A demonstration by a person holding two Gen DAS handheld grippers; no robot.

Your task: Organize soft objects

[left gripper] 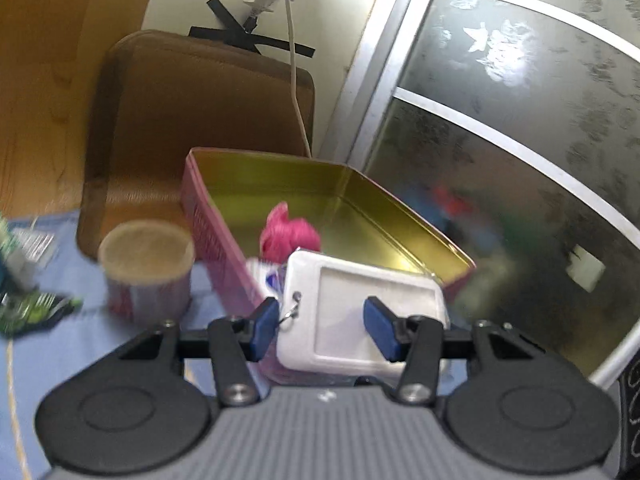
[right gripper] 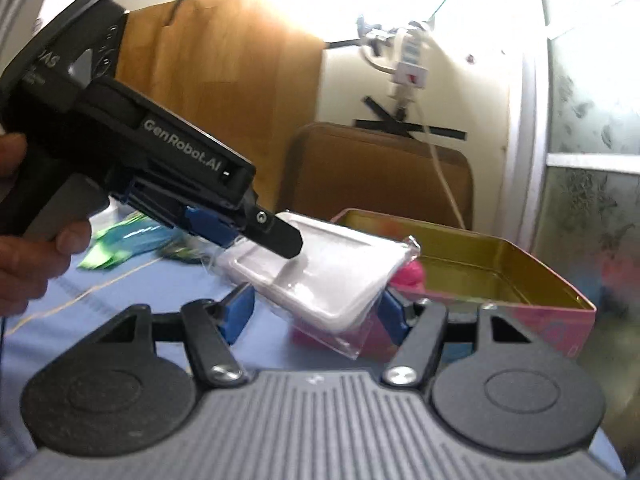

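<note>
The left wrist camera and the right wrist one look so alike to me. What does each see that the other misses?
Only the left wrist view shows the round paper cup beside the tin. Only the right wrist view shows the left gripper from outside, shut on the white card holder, and the person's hand squeezing its handle. Both show the card holder, the pink tin with its gold inside, the pink yarn ball in it, and the brown chair.
</note>
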